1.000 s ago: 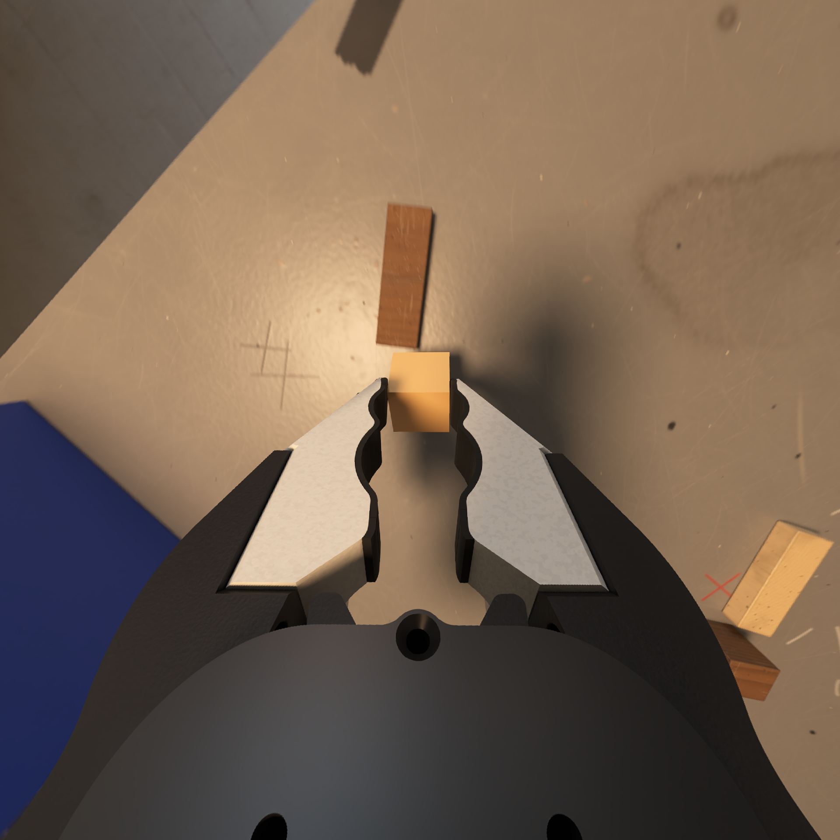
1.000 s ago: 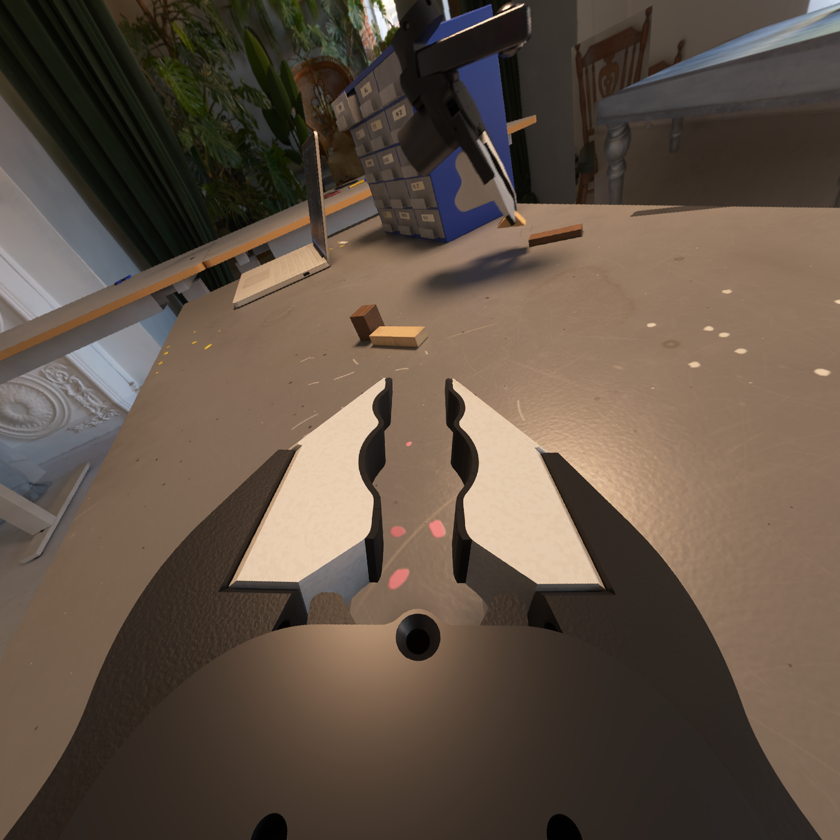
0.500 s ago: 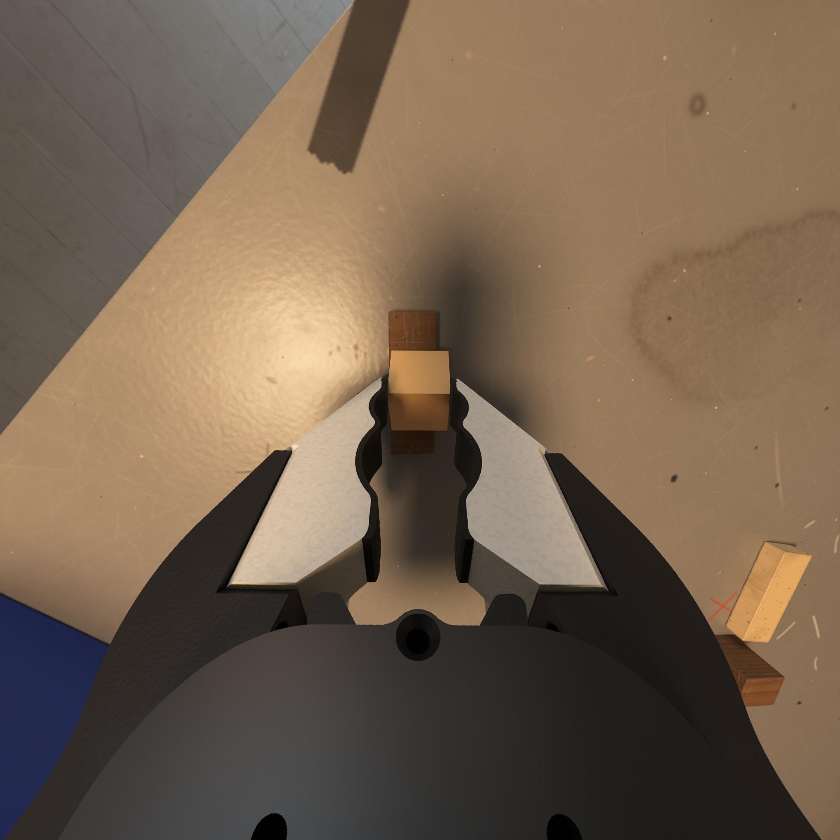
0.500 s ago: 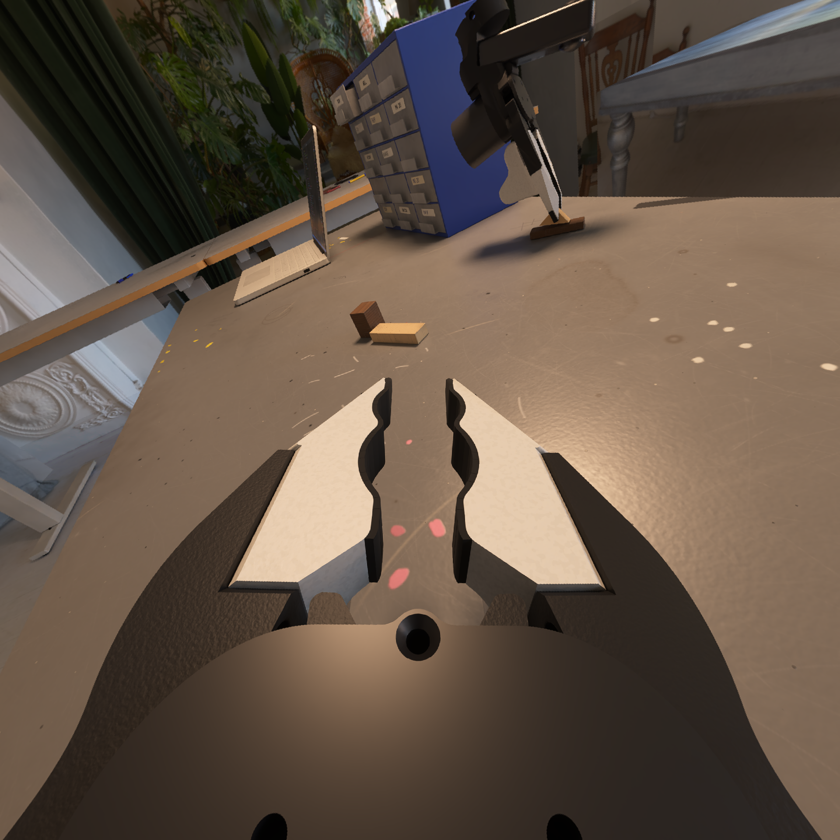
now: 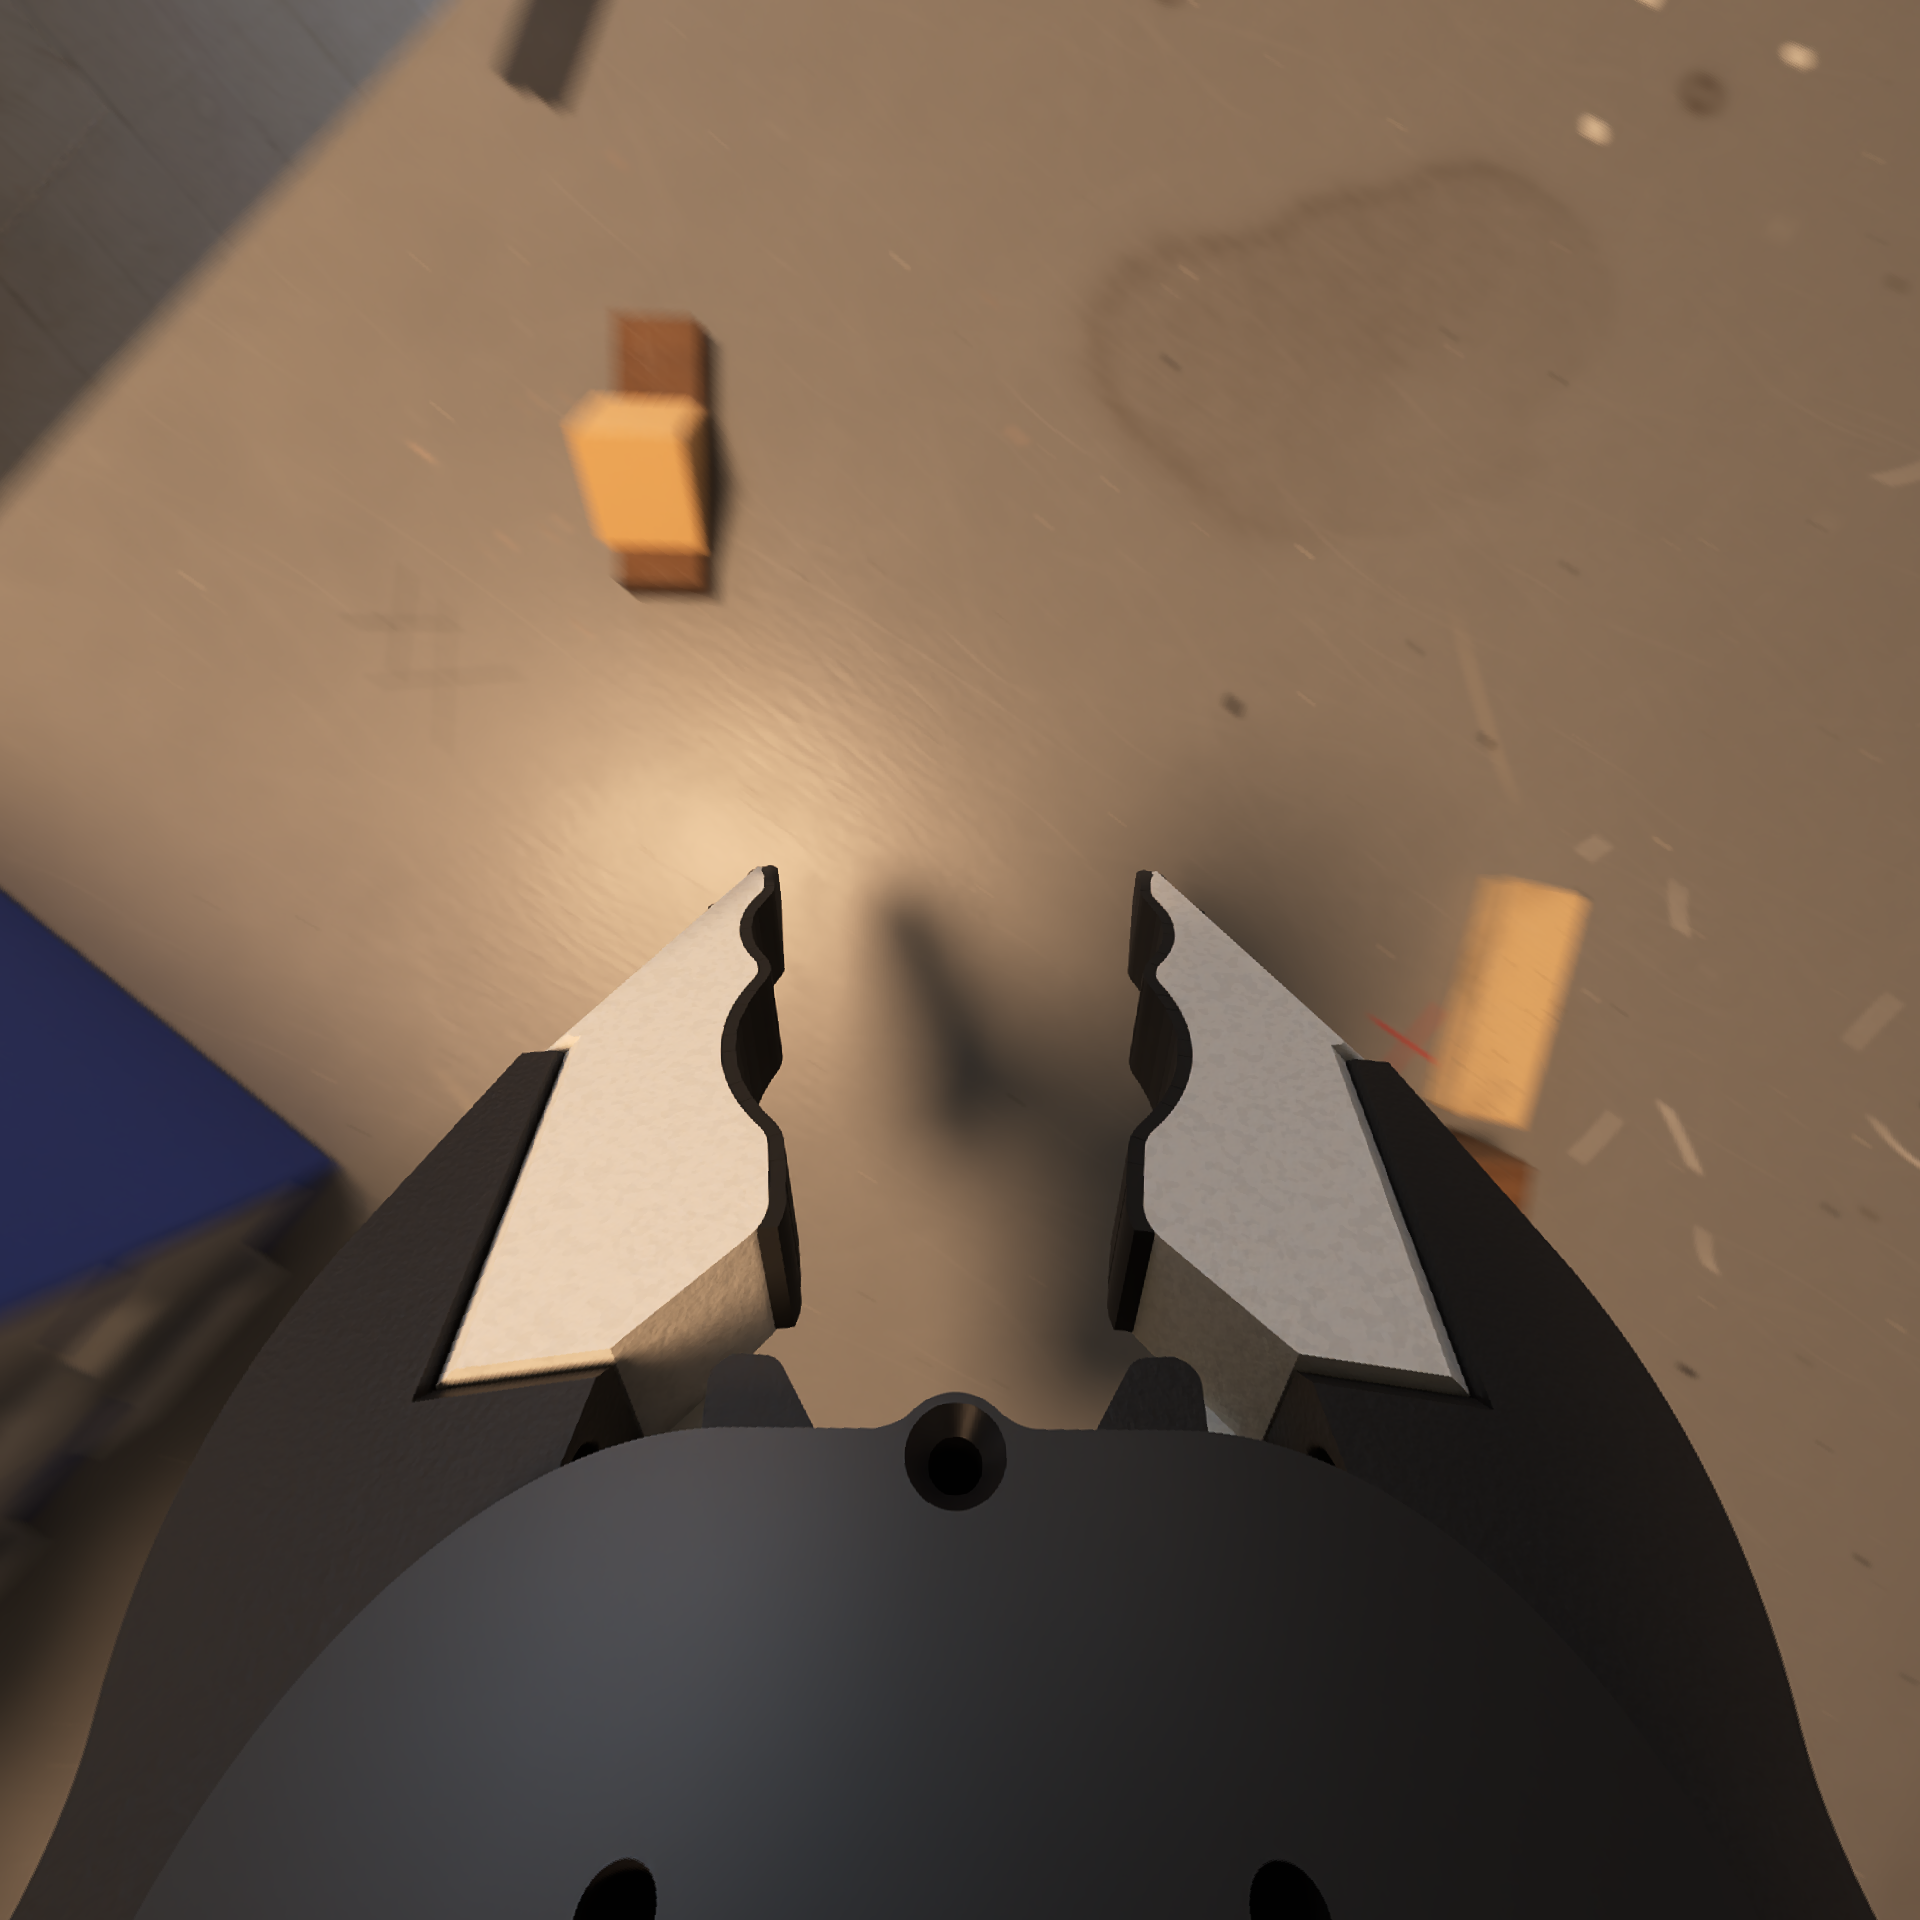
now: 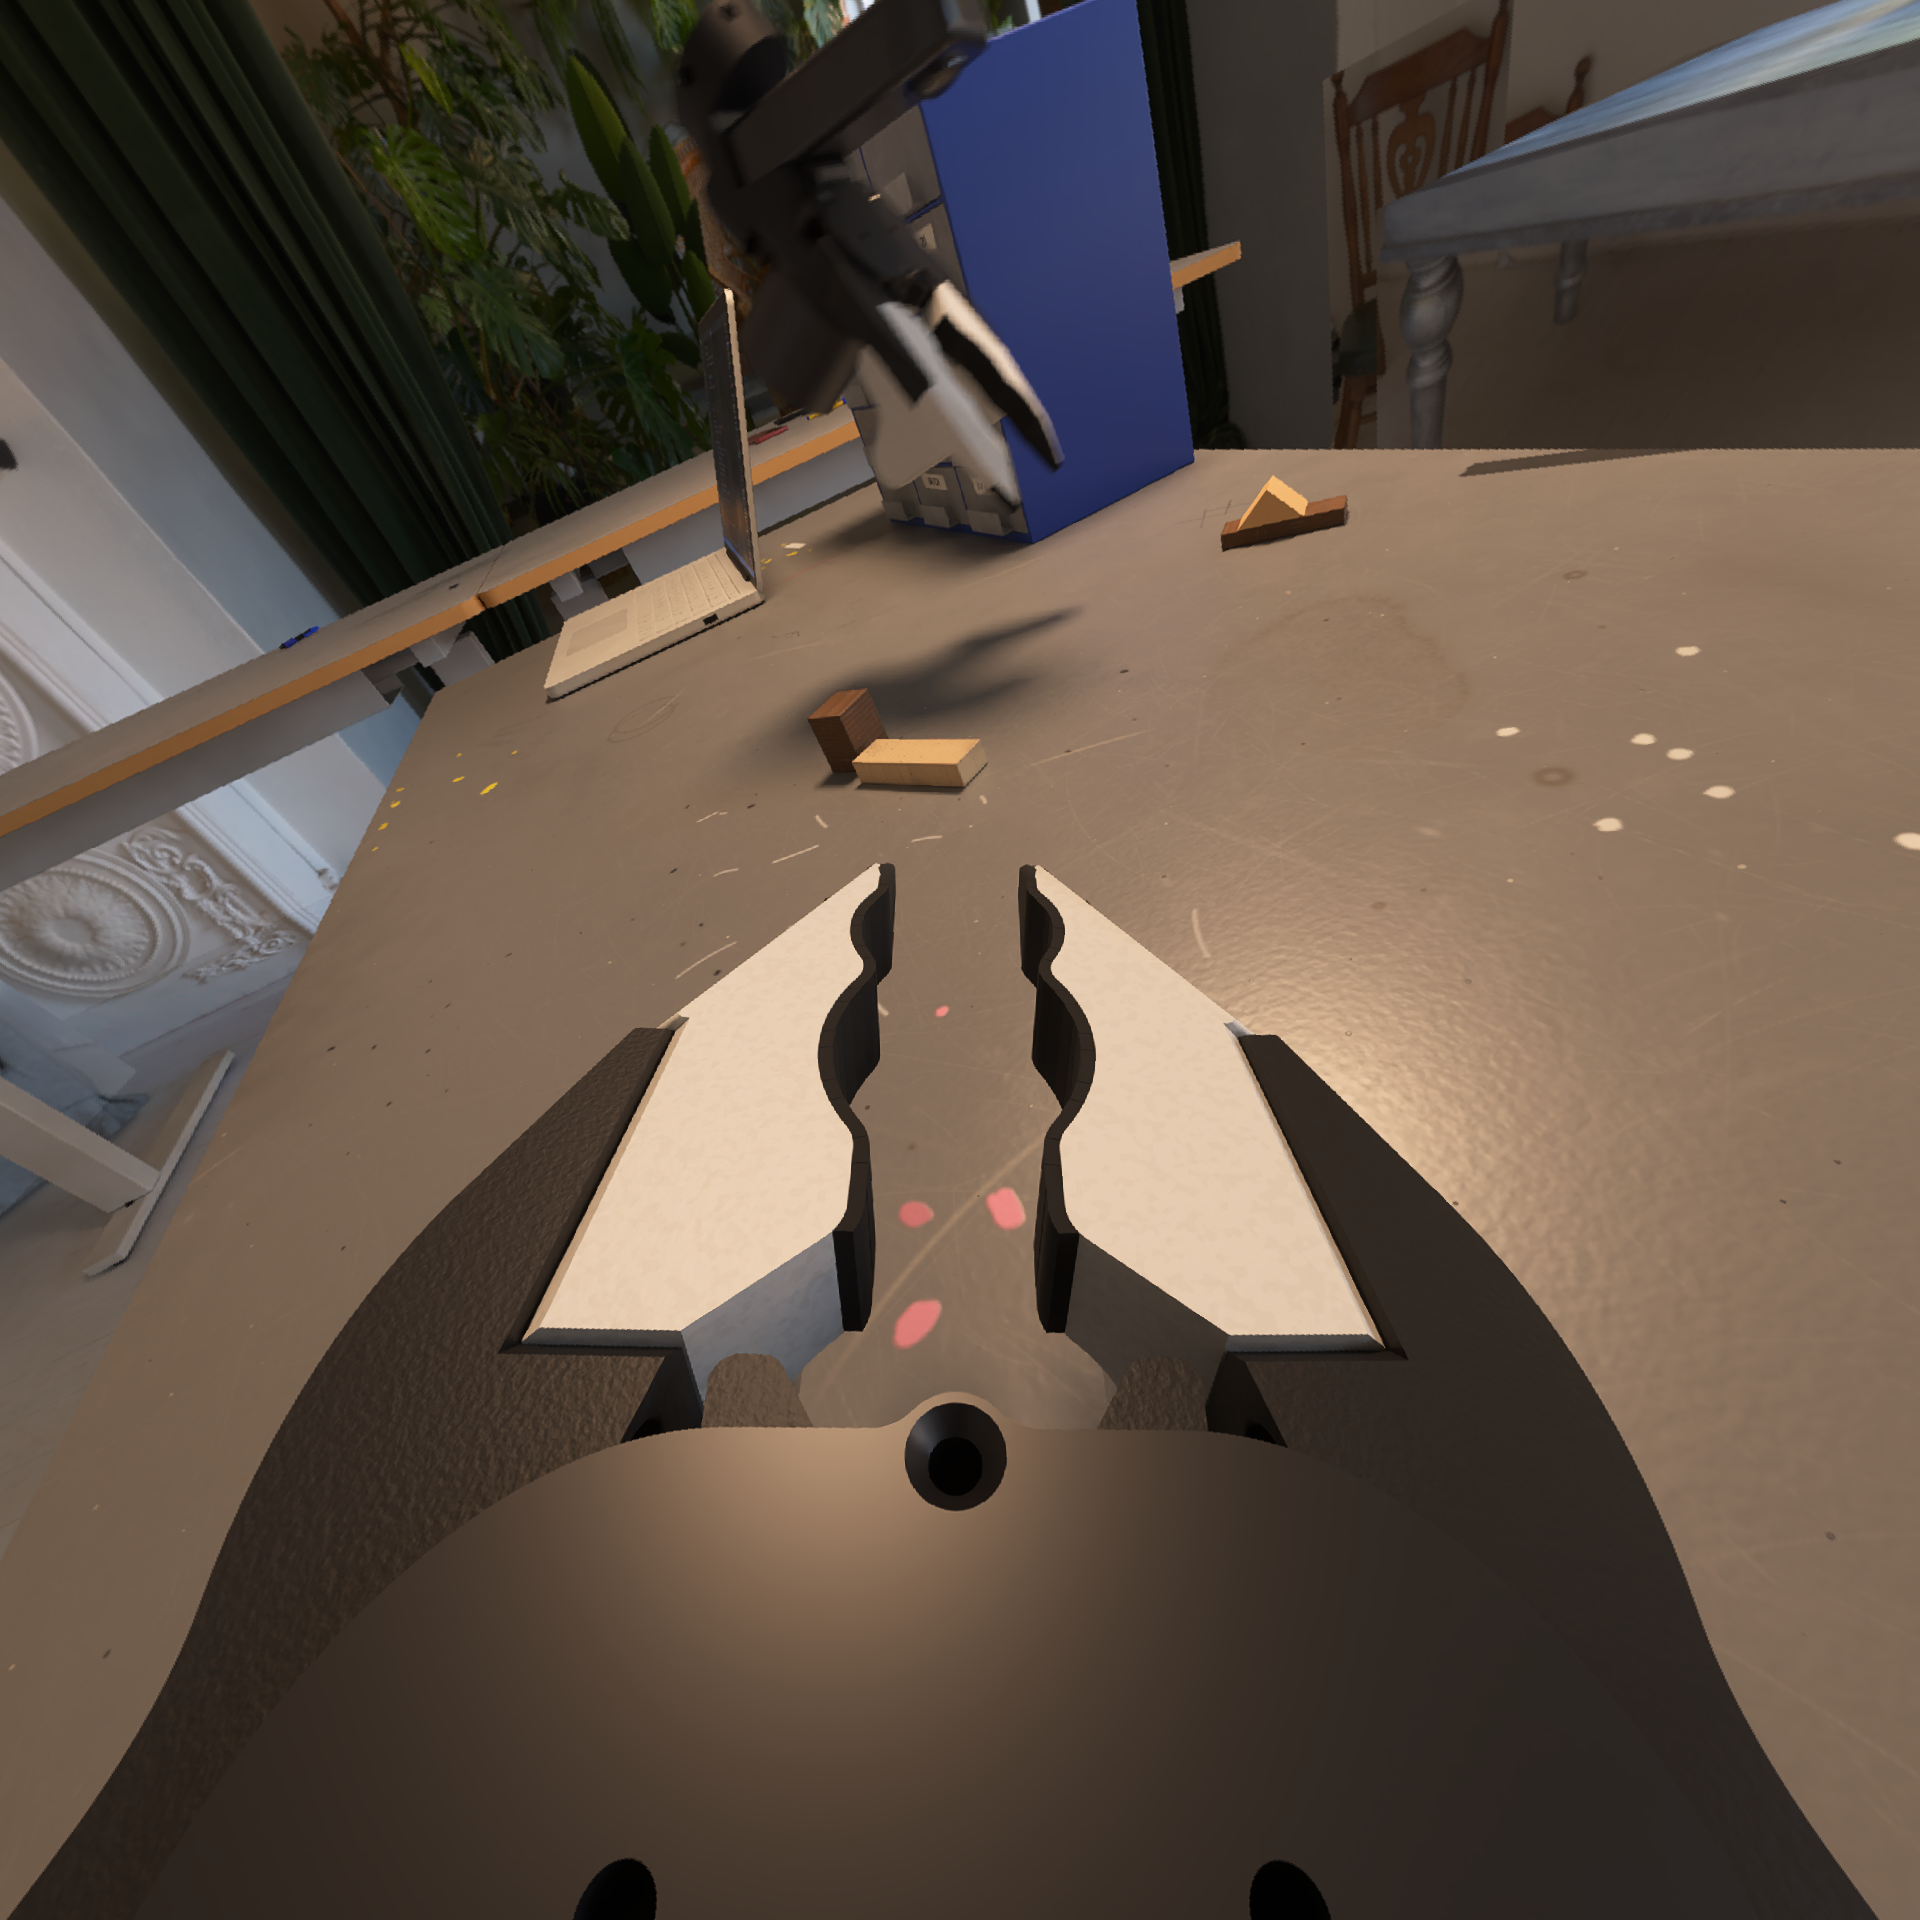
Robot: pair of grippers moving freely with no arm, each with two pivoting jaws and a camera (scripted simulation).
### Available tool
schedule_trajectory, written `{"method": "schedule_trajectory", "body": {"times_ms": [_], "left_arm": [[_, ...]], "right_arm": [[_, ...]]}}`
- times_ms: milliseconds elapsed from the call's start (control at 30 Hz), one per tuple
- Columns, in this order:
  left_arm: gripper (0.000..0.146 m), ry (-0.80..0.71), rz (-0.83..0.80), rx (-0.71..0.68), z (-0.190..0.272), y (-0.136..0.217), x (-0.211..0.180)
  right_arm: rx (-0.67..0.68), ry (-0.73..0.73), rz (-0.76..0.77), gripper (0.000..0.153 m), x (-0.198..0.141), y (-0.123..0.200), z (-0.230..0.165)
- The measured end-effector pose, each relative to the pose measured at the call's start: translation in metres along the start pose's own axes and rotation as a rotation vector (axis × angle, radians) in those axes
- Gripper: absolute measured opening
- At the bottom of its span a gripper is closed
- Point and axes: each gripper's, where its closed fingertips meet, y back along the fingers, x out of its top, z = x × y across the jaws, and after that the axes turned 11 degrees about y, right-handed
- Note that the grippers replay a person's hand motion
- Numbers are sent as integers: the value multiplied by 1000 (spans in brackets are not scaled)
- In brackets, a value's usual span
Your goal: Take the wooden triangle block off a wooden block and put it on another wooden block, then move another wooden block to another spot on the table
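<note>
The light wooden triangle block [image 5: 634,488] rests on a flat dark wooden block [image 5: 660,353] on the table. In the right wrist view the triangle [image 6: 1273,504] and that block [image 6: 1288,528] sit far back right. My left gripper [image 5: 956,883] is open and empty, above the table and back from the triangle; it shows blurred in the right wrist view [image 6: 1013,462]. A light rectangular block [image 6: 920,761] lies against a dark cube [image 6: 844,725]. My right gripper [image 6: 956,873] hovers low over the table, jaws a narrow gap apart with nothing between them.
A blue drawer cabinet [image 6: 1060,260] stands at the back of the table, also at the left in the left wrist view [image 5: 104,1091]. An open laptop [image 6: 665,613] sits at the back left. The table edge [image 5: 208,312] runs diagonally beyond the triangle.
My left gripper opened and let go of the triangle on the flat dark block, then pulled up and back towards the other two blocks. The right gripper has not moved.
</note>
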Motion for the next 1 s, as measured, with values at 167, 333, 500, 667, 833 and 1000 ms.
{"method": "schedule_trajectory", "body": {"times_ms": [167, 333, 500, 667, 833, 1000], "left_arm": [[68, -30, 24, -133, 75, 10, -77], [70, -67, -57, -76, 99, -2, -120], [60, -74, -43, -56, 107, -13, -128], [30, -69, 9, -92, 114, -14, -122], [30, -70, 117, -124, 104, 9, -77], [30, 23, 83, 85, 36, -13, 1]], "right_arm": [[0, 0, -2, 24, 0, 0, 0], [-1, 4, -2, 24, 0, 0, 0], [-2, -2, 3, 24, 0, 0, 0], [-2, -1, 0, 24, 0, 0, 0], [-1, -5, 3, 24, 0, 0, 0], [-3, -1, 4, 24, 0, 0, 0]]}}
